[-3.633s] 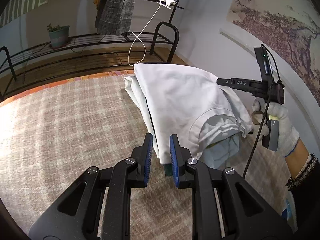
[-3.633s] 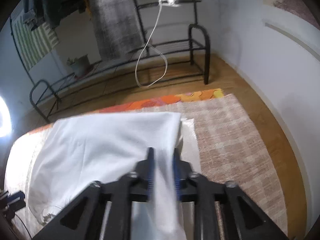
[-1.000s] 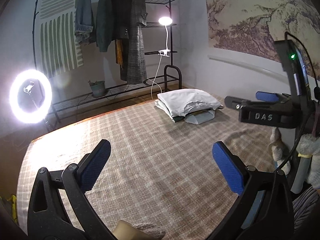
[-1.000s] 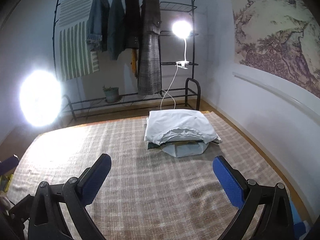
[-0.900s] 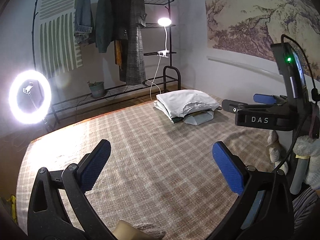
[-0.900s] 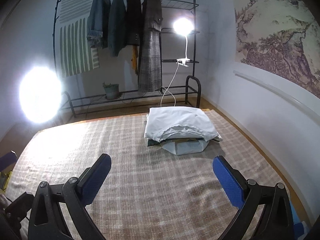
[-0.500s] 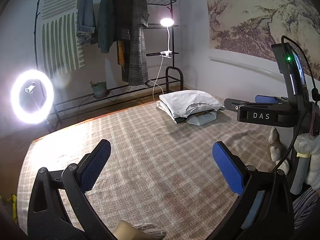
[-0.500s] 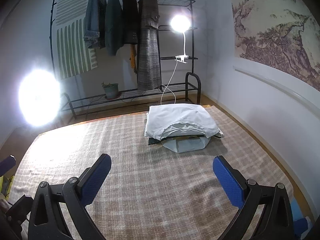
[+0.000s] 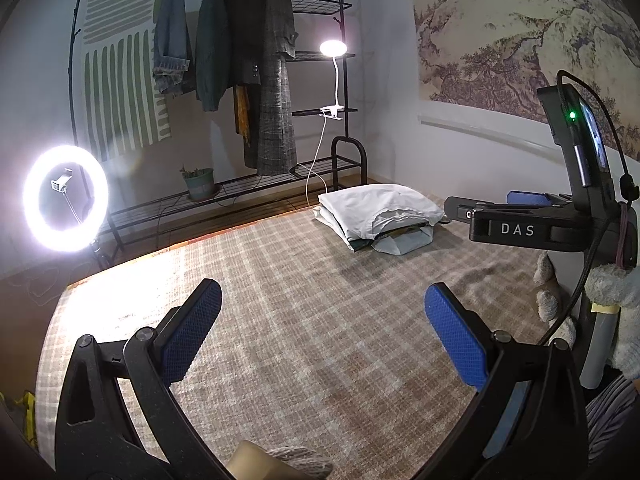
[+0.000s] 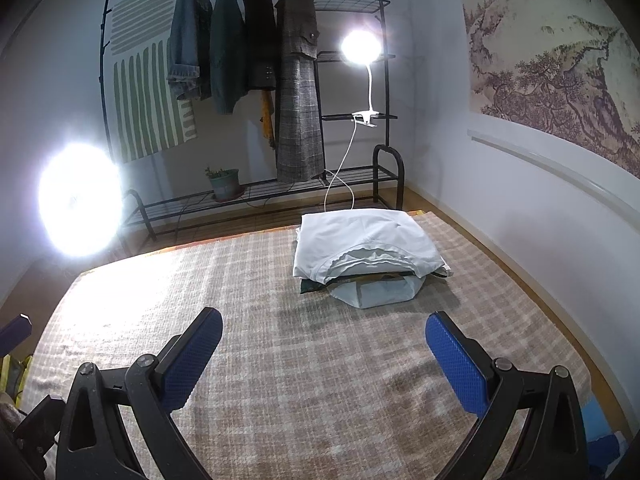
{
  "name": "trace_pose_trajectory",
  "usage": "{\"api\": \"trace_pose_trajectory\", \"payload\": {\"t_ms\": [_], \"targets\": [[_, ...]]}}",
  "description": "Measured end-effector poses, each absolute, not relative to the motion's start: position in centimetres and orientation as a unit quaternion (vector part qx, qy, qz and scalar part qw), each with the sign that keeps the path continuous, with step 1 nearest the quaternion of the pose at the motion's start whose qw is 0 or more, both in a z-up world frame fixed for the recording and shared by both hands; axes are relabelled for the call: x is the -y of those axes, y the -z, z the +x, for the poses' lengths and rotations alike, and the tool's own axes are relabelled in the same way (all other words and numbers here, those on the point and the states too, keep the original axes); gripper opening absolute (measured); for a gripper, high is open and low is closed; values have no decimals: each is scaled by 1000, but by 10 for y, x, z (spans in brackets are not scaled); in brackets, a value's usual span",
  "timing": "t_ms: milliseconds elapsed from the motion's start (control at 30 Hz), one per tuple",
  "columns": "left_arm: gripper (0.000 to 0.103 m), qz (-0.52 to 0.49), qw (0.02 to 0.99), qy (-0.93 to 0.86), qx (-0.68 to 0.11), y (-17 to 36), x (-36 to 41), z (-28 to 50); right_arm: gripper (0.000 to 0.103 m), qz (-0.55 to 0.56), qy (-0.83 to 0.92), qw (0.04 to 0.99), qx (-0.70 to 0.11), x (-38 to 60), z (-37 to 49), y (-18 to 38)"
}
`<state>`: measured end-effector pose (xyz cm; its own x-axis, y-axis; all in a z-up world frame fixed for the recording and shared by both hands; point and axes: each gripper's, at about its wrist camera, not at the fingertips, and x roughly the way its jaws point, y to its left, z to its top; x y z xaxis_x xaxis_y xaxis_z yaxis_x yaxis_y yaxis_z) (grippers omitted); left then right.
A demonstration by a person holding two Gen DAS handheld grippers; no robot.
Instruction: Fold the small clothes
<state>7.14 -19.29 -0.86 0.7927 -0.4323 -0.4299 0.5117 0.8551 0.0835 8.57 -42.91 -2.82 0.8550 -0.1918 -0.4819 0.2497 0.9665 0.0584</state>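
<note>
A folded white garment (image 9: 380,208) (image 10: 366,240) tops a small stack of folded clothes at the far right of the plaid bedcover (image 9: 300,320) (image 10: 312,360). A dark piece and a pale grey piece (image 10: 374,292) stick out beneath it. My left gripper (image 9: 324,328) hangs open over the middle of the cover, far from the stack, holding nothing. My right gripper (image 10: 324,356) is open too and empty. In the left wrist view the right gripper's black body (image 9: 520,228) sits at the right, held by a white-gloved hand (image 9: 616,292).
A black clothes rack (image 10: 248,60) with hanging coats stands beyond the bed, with a potted plant (image 10: 224,182) on its low shelf. A clip lamp (image 10: 360,46) and a ring light (image 9: 66,198) shine toward me. A wall (image 10: 520,200) runs along the right.
3.6 s ago both grippers were shut on the white garment at the stack. Both have let go, opened and drawn back over the cover. In the last second little has moved.
</note>
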Motion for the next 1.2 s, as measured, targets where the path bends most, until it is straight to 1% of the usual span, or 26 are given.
{"api": "trace_pose_trajectory", "payload": {"t_ms": [1200], "targets": [[103, 102, 943, 249, -198, 8, 190, 73, 103, 67, 105, 961, -248, 428, 87, 29]]}}
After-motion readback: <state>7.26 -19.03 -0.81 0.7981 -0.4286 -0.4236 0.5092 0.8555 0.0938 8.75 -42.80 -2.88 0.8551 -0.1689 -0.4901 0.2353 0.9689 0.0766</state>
